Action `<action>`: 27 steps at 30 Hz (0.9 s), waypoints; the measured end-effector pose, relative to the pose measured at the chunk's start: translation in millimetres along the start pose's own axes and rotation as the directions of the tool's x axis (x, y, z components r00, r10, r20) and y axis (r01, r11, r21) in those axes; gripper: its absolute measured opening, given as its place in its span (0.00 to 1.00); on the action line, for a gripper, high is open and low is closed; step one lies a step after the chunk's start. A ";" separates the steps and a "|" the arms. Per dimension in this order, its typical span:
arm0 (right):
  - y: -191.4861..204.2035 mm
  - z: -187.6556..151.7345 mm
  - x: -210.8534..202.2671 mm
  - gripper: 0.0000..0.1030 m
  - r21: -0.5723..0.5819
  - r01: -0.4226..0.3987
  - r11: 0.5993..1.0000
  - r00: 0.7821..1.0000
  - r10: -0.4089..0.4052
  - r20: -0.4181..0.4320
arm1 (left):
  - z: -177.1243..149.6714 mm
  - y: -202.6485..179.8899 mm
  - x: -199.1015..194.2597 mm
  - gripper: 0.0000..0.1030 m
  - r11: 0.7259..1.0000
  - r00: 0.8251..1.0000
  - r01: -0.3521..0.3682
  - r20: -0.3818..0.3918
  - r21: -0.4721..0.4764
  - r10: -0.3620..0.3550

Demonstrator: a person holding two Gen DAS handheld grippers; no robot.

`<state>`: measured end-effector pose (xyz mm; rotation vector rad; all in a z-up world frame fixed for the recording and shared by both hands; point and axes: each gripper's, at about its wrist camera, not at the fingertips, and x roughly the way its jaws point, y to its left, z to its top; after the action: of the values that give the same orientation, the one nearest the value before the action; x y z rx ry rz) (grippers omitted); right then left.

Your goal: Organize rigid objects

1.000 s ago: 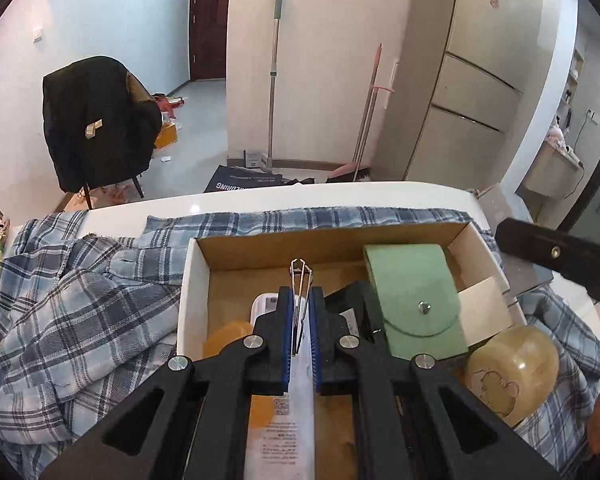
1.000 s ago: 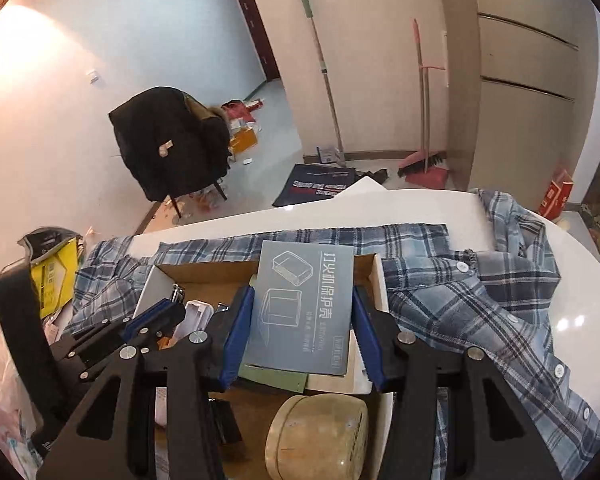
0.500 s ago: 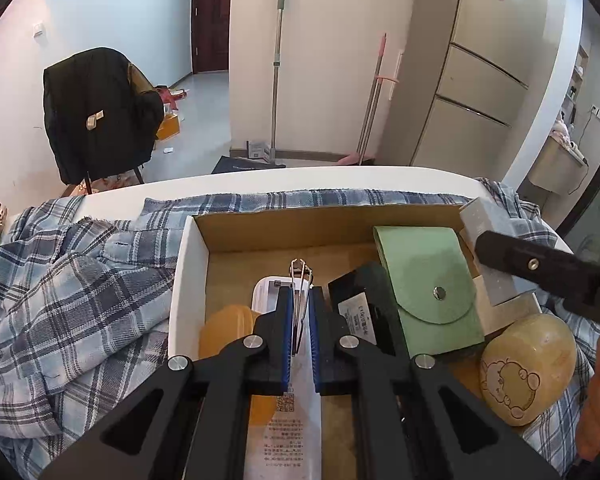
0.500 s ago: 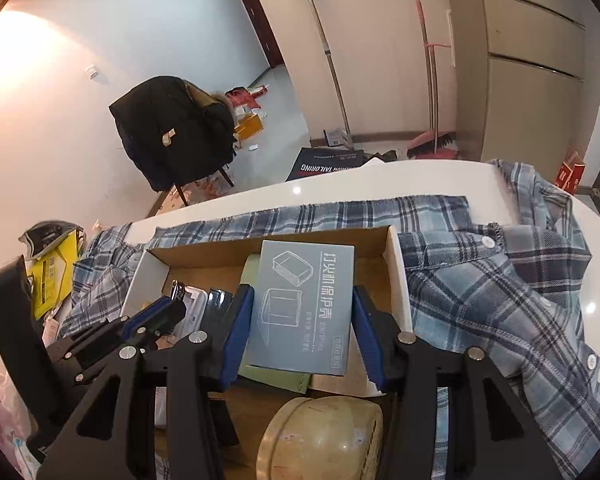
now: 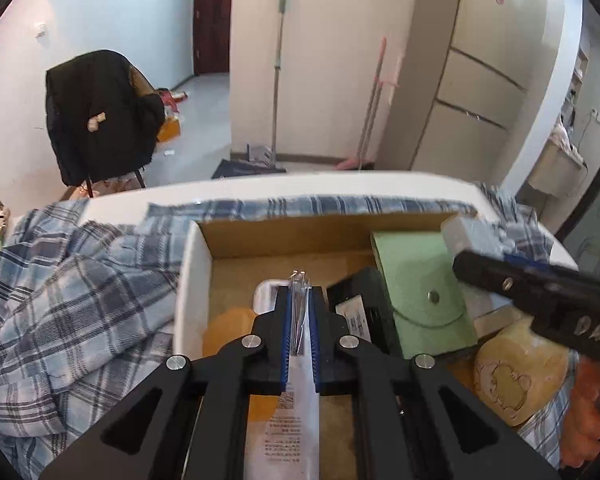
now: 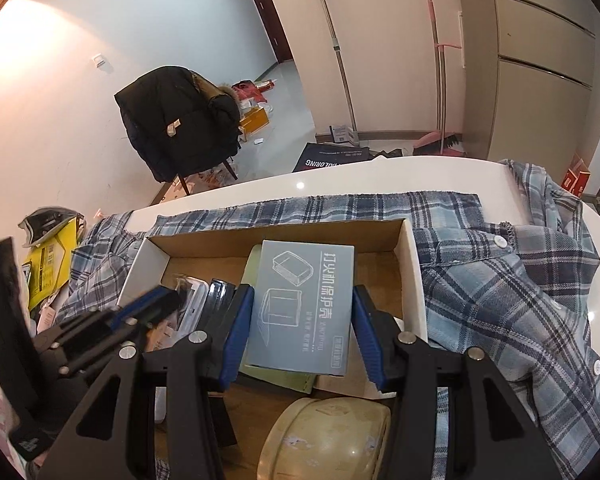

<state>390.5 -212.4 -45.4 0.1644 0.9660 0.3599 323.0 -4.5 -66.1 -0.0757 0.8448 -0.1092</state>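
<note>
Two grippers work over the open cardboard box [image 6: 414,280] on the plaid-covered white desk [image 6: 380,176]. Left gripper [image 5: 299,312] has its fingers clenched on a thin clear plastic packet [image 5: 299,292] above the box floor. Right gripper [image 6: 302,320] grasps a flat grey printed carton [image 6: 304,304] by its side edges, just over the green felt pouch [image 5: 420,292] inside the box.

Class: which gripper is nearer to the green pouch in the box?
Right. The right gripper holds a grey box directly over the green pouch, which peeks out beneath it. The left gripper, shut on a thin clear item, sits apart, across a black box.
</note>
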 end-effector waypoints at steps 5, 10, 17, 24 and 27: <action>-2.5 1.3 -2.4 0.71 0.004 -0.002 1.000 1.000 0.002 0.012 | 8.9 11.0 -33.1 0.75 0.998 0.989 -0.013 0.147 -0.069 0.023; -0.5 5.2 -16.9 0.73 0.001 -0.016 1.000 0.998 0.016 0.059 | 14.6 15.0 -70.2 0.84 0.994 0.945 -0.076 0.312 -0.084 0.099; 15.7 11.1 -74.9 0.81 -0.056 0.026 0.998 0.973 -0.012 0.231 | 24.3 7.5 -160.7 0.84 0.993 0.862 -0.064 0.496 -0.099 0.105; 38.8 1.3 -176.8 0.90 -0.150 0.026 0.988 0.889 0.046 0.455 | -1.7 -23.2 -261.7 1.00 0.989 0.718 -0.143 0.691 0.040 0.076; 47.4 -12.0 -222.0 1.00 -0.185 0.008 0.983 0.827 0.097 0.554 | -19.2 -33.6 -291.9 1.00 0.986 0.678 -0.158 0.732 0.051 0.071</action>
<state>255.5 -250.9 133.3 0.1174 0.3393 0.4095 114.0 -1.3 141.4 0.0420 0.0266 0.0010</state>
